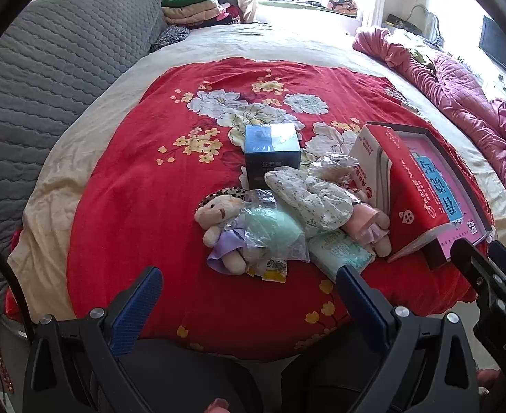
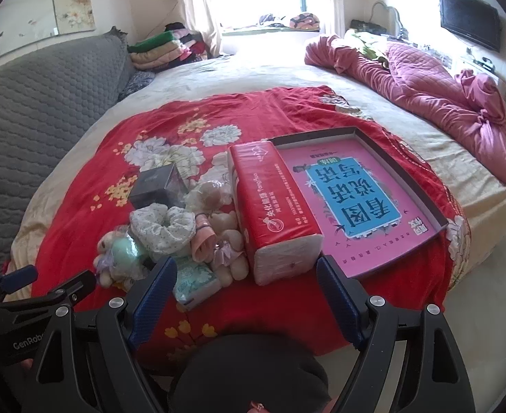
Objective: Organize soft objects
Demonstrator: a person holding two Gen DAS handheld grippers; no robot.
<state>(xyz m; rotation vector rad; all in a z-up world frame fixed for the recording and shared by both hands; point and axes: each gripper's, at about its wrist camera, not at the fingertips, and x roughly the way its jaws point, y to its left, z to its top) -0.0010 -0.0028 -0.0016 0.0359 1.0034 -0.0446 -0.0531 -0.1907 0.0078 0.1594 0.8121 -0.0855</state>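
Plush doll (image 1: 218,222) half under bagged sponge (image 1: 273,229)

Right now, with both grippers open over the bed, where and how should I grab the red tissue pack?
Take the red tissue pack across its narrow width at the near white end, coming down from above and in front with the right gripper. It is long with flat sides, and its near end lies ahead between the open jaws. The tray crowds its right side, plush toys its left.
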